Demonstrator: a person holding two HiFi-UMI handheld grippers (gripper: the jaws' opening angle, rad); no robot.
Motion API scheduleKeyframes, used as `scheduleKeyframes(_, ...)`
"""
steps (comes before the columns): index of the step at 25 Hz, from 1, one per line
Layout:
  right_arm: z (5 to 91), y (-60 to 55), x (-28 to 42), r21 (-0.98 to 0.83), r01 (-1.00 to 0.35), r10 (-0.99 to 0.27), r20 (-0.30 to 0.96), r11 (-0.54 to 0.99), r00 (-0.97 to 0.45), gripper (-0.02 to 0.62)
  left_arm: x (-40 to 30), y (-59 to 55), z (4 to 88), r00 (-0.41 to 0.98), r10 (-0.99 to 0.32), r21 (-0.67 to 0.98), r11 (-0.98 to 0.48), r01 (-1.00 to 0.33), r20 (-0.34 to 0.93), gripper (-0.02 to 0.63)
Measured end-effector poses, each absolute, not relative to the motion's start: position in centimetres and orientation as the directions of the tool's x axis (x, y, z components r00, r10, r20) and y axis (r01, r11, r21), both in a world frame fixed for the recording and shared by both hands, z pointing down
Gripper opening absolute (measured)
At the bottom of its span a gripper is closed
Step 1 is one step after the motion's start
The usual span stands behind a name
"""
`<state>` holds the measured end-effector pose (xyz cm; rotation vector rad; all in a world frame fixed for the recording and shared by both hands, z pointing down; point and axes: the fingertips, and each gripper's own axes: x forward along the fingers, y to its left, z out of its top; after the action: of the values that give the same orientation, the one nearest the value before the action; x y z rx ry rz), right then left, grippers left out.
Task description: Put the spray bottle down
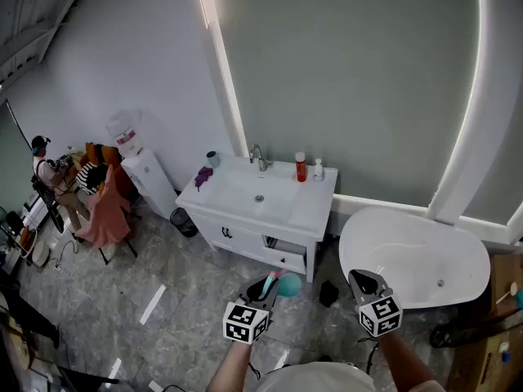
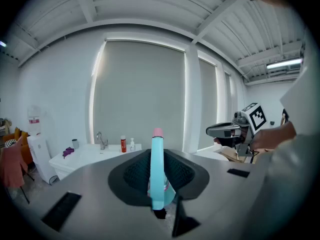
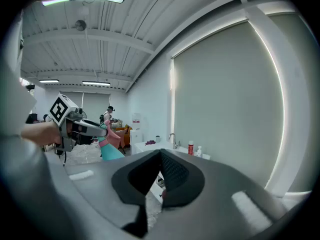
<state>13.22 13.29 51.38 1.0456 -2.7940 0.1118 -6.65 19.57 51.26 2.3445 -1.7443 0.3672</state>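
Note:
The spray bottle [image 1: 288, 285] is teal with a pink top, and my left gripper [image 1: 274, 286] is shut on it above the tiled floor in front of the vanity. In the left gripper view the bottle [image 2: 157, 174] stands upright between the dark pads, pink cap up. My right gripper [image 1: 364, 282] hovers to its right, apart from the bottle; in its own view the right gripper [image 3: 161, 171] has its jaws together with nothing between them. That view also shows the left gripper [image 3: 92, 129] and the bottle [image 3: 111, 151] at the left.
A white vanity [image 1: 315, 211] with a sink, a faucet, a red bottle [image 1: 301, 167], a small white bottle [image 1: 318, 170] and a purple cloth [image 1: 203, 175] stands ahead. A white bathtub [image 1: 409, 256] lies right. A water dispenser [image 1: 147, 178], chairs and a person [image 1: 45, 166] are left.

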Motion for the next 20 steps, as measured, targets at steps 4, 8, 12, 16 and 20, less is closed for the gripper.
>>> scheduleKeyframes(4,51.3,13.5,13.4,-0.014,-0.658,-0.647,0.165,0.753,-0.745,0.009,-6.5,19.8,51.3,0.273,-0.91,0.007,-0.285,-0.958,0.311,0.069)
scheduleKeyframes(8,51.3,13.4,13.6,-0.032,-0.658,-0.646,0.161,0.752,-0.746,0.009,-6.4,19.8,51.3,0.27,-0.911,0.006,-0.282,-0.959,0.312,0.069)
scheduleKeyframes(12,51.6,12.9,13.8,-0.049,-0.658,-0.644,0.16,0.751,-0.748,0.011,-6.4,19.6,51.4,0.265,-0.911,0.006,-0.277,-0.961,0.316,0.069)
scheduleKeyframes(16,52.1,12.4,14.5,-0.064,-0.657,-0.641,0.163,0.751,-0.75,0.011,-5.8,19.3,51.7,0.256,-0.91,0.002,-0.27,-0.963,0.325,0.069)
scheduleKeyframes(20,52.5,11.7,15.3,-0.082,-0.65,-0.633,0.165,0.755,-0.756,0.011,-5.2,18.7,51.8,0.247,-0.911,0.001,-0.262,-0.965,0.33,0.069)
